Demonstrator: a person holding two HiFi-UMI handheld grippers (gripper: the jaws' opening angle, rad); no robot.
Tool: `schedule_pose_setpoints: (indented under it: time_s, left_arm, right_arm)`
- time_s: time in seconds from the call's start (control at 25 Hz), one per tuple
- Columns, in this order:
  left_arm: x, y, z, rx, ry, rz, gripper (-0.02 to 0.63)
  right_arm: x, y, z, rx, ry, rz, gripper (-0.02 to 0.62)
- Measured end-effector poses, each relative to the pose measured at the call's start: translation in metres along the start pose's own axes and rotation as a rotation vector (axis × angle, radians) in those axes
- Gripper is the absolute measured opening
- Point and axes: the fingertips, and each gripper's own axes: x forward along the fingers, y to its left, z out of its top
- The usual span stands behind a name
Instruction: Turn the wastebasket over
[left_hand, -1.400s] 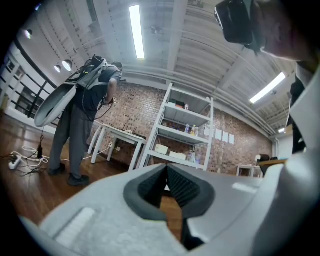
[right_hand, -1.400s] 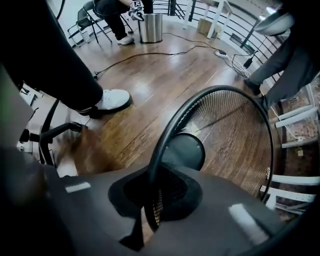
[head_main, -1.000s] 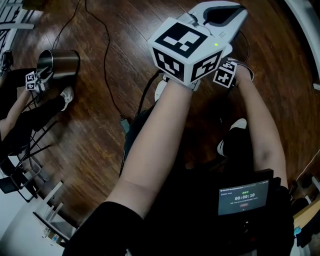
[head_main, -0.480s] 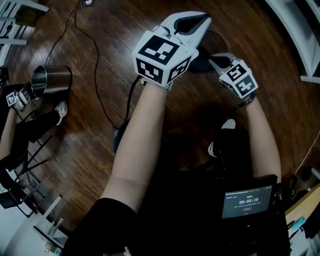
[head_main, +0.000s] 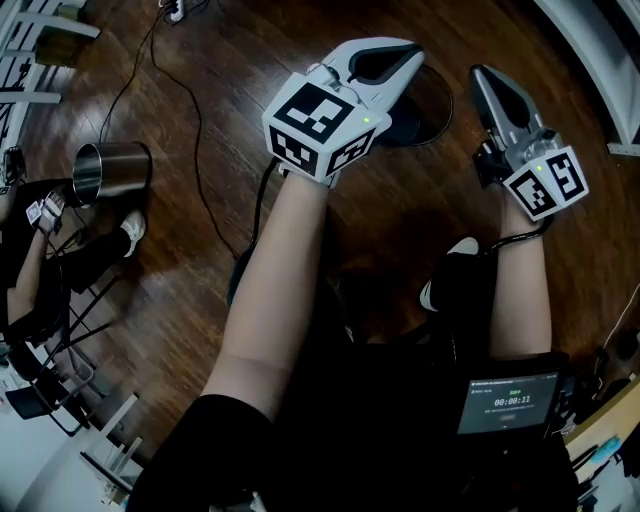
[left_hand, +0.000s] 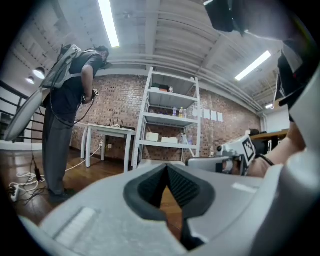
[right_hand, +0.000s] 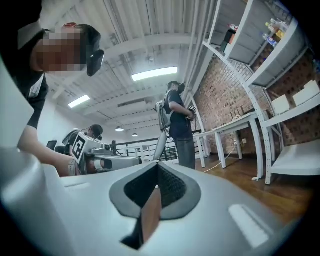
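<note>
Head view: the left claw is being held level over the wooden floor. Its jaws are being kept together with nothing between them, as is being shown in the left gripper view. The right claw is now being carried just to the right of the left claw, at about the same height. A second ago it was being held low, beneath the left claw, with little but its marker cube showing. Its jaws are being pressed together on nothing.

The dark round wastebasket is being left on the floor below both claws, partly hidden under the left claw's tips and touched by neither. Whether it is upright or overturned cannot be told.

Well off to the left of the left claw, a steel bin is lying on its side beside a seated person. Ahead of the left claw's tips, a white shelf rack is being shown against a brick wall, with a standing person to its left.
</note>
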Motion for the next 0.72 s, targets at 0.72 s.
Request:
schedule_pose_setpoints:
  time_s: [0.72]
  left_arm:
    - [-0.011, 0.0, -0.016, 0.009, 0.037, 0.005, 0.003]
  right_arm:
    - [0.018, 0.023, -0.025, 0.023, 0.036, 0.094, 0.009]
